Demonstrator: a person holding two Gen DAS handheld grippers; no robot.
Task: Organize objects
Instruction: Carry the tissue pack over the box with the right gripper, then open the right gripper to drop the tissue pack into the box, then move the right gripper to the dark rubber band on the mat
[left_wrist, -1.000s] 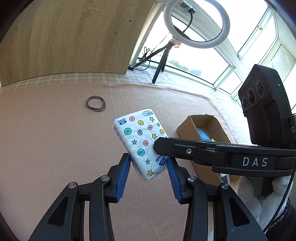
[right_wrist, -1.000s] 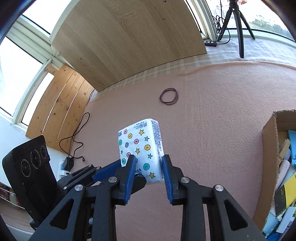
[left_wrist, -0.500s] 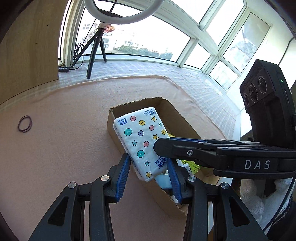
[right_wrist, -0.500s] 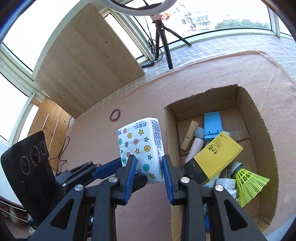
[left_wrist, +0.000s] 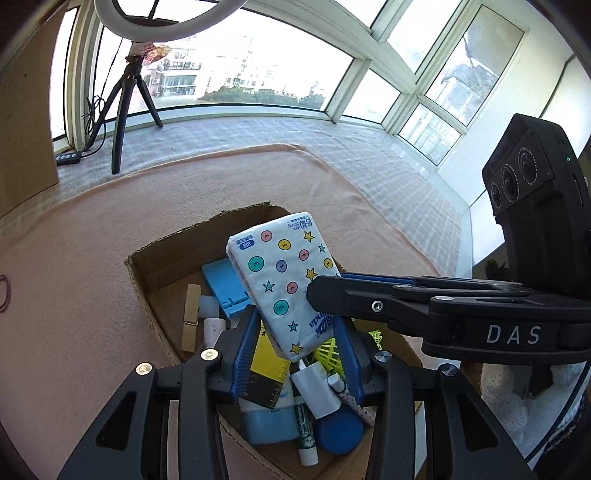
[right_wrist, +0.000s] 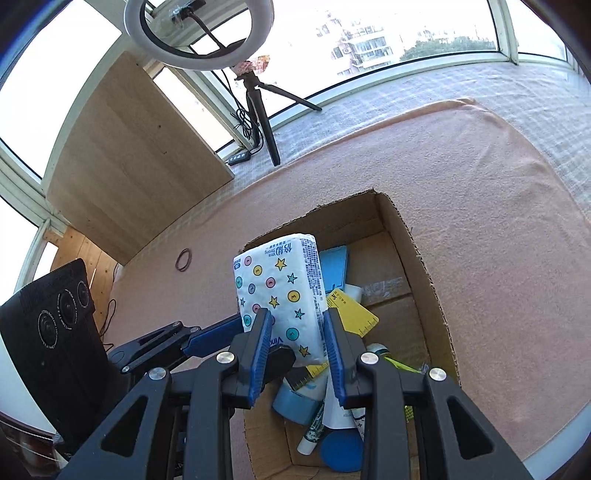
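Two grippers pinch one tissue pack (left_wrist: 286, 282): the left gripper (left_wrist: 297, 334) and the right gripper (right_wrist: 297, 341) both have jaws pressed on its lower end. It hangs at frame centre over the box (right_wrist: 424, 258), probably for dropping inside.

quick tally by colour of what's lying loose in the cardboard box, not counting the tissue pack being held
Only what shows in the cardboard box; more may be hidden.
blue: 3 (flat case, round lid, tube)
yellow: 2 (ruler, shuttlecock)
wood: 1 (clothespin)
white: 2 (glue stick, small bottle)
total: 8
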